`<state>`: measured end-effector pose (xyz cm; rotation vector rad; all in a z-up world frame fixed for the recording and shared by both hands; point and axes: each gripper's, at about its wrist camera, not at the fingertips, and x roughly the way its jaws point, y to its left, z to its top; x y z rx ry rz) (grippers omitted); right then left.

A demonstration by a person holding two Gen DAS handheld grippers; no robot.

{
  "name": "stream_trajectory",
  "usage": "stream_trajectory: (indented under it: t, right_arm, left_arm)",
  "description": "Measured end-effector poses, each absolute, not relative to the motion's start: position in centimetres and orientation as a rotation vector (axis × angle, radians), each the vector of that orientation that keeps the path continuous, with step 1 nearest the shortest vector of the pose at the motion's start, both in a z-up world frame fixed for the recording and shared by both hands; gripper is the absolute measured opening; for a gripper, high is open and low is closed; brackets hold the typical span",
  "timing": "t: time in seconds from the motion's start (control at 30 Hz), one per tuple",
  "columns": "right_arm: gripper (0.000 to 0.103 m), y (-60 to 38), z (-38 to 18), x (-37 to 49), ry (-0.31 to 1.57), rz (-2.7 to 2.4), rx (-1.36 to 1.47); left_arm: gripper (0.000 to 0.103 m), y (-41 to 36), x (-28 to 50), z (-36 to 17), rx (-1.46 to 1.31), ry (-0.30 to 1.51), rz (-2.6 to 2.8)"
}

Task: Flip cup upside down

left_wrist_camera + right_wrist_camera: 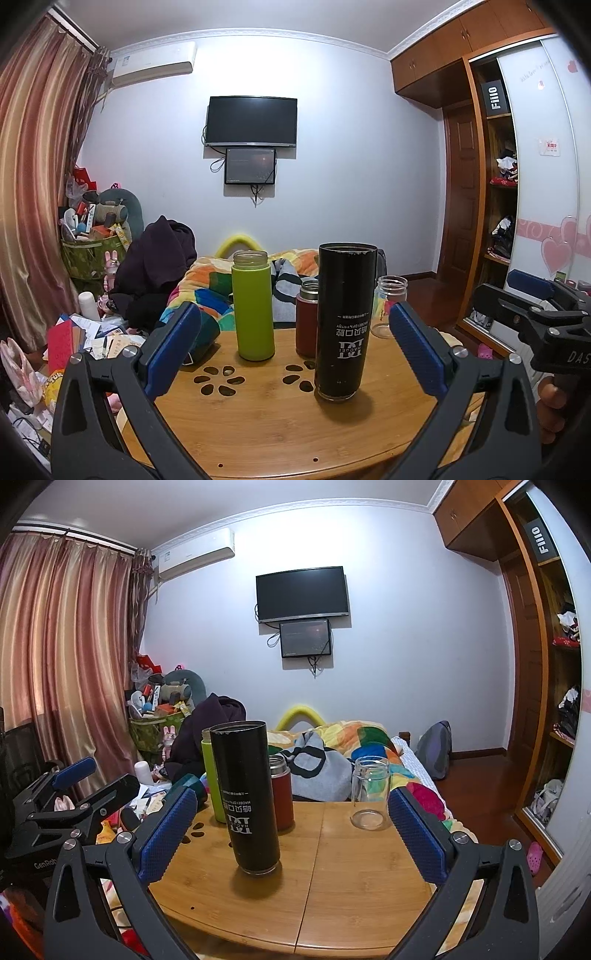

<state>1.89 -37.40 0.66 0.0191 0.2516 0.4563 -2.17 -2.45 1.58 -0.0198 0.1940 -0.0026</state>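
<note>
A tall black cup (345, 321) (247, 797) stands upside down on the wooden table (280, 424) (351, 886); its white lettering is inverted. My left gripper (295, 347) is open and empty, its blue pads wide apart in front of the cups. My right gripper (291, 830) is open and empty; it also shows at the right edge of the left wrist view (532, 306). A green bottle (253, 306) (212, 779), a red flask (306, 317) (281, 794) and a clear glass jar (388, 306) (370, 794) stand upright behind the black cup.
A dark teal cup (205, 338) (186, 786) lies at the table's left edge. A bed with a colourful blanket (351, 753) is behind the table. Clutter fills the floor at left (85, 332). A wardrobe (554, 686) stands at right.
</note>
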Motion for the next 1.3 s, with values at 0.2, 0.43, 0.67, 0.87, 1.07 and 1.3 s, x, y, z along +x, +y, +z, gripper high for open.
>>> stream_trajectory:
  t: [0.2, 0.43, 0.67, 0.87, 1.07, 1.3]
  right_arm:
    - [0.103, -37.25, 0.63, 1.84, 0.248, 0.458, 0.017]
    - [0.103, -37.25, 0.76, 1.78, 0.247, 0.46, 0.02]
    - [0.103, -37.25, 0.83, 1.71, 0.245, 0.458, 0.019]
    - [0.103, -37.22, 0.97, 1.6, 0.244, 0.46, 0.018]
    - [0.103, -37.23, 1.04, 1.55, 0.242, 0.461, 0.018]
    - [0.103, -37.15, 1.36, 1.36, 0.236, 0.464, 0.015]
  left_arm:
    - [0.103, -2.45, -2.19, 1.46, -0.022, 0.197, -0.004]
    - [0.103, -2.6, -2.31, 1.43, -0.021, 0.196, -0.004]
    - [0.103, -2.79, -2.48, 1.48, -0.017, 0.194, -0.01]
    - [0.103, -2.84, -2.44, 1.56, -0.025, 0.2, -0.012]
    - [0.103, -2.93, -2.6, 1.76, -0.028, 0.2, -0.015]
    - [0.103, -2.87, -2.71, 1.95, -0.024, 0.199, -0.025]
